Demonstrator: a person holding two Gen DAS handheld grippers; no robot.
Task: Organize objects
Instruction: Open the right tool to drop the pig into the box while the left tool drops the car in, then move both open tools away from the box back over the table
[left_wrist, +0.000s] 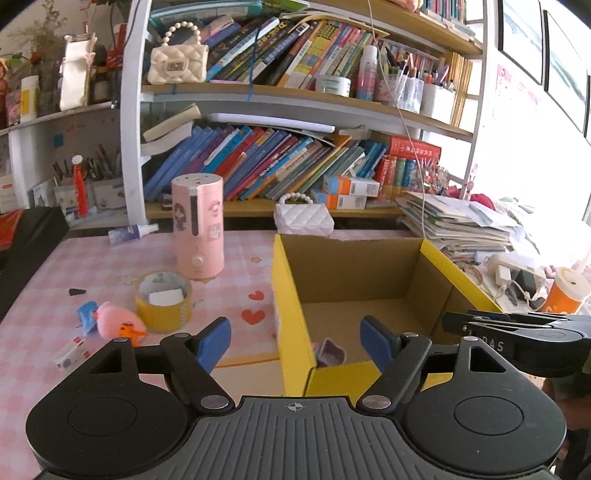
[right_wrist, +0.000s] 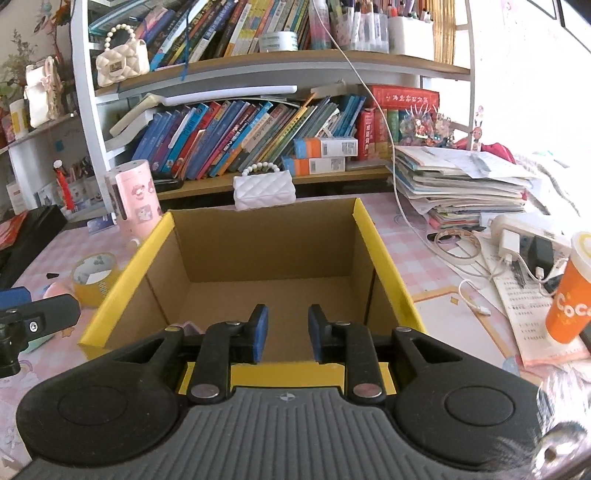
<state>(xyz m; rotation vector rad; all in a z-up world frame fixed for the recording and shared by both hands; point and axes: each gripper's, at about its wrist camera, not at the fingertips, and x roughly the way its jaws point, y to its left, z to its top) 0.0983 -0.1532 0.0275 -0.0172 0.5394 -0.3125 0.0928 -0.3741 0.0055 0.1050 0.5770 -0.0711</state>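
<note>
A yellow-rimmed cardboard box (left_wrist: 286, 295) stands open on the pink checked table; it also shows in the right wrist view (right_wrist: 380, 251). A small purple item (left_wrist: 330, 352) lies inside at its near left corner. My left gripper (left_wrist: 295, 341) is open and empty, straddling the box's near left wall. My right gripper (right_wrist: 287, 330) is open and empty above the box's near edge. Left of the box lie a yellow tape roll (left_wrist: 164, 304), a pink plush toy (left_wrist: 116, 319), a small blue item (left_wrist: 85, 312) and a small white packet (left_wrist: 70, 352). A pink cylinder (left_wrist: 198, 225) stands behind them.
A white quilted purse (left_wrist: 303, 219) sits behind the box. Bookshelves rise at the back. A paper stack (right_wrist: 461, 184), chargers with cables (right_wrist: 517, 247) and an orange cup (right_wrist: 572, 291) lie right of the box. A spray bottle (left_wrist: 131, 232) lies at far left.
</note>
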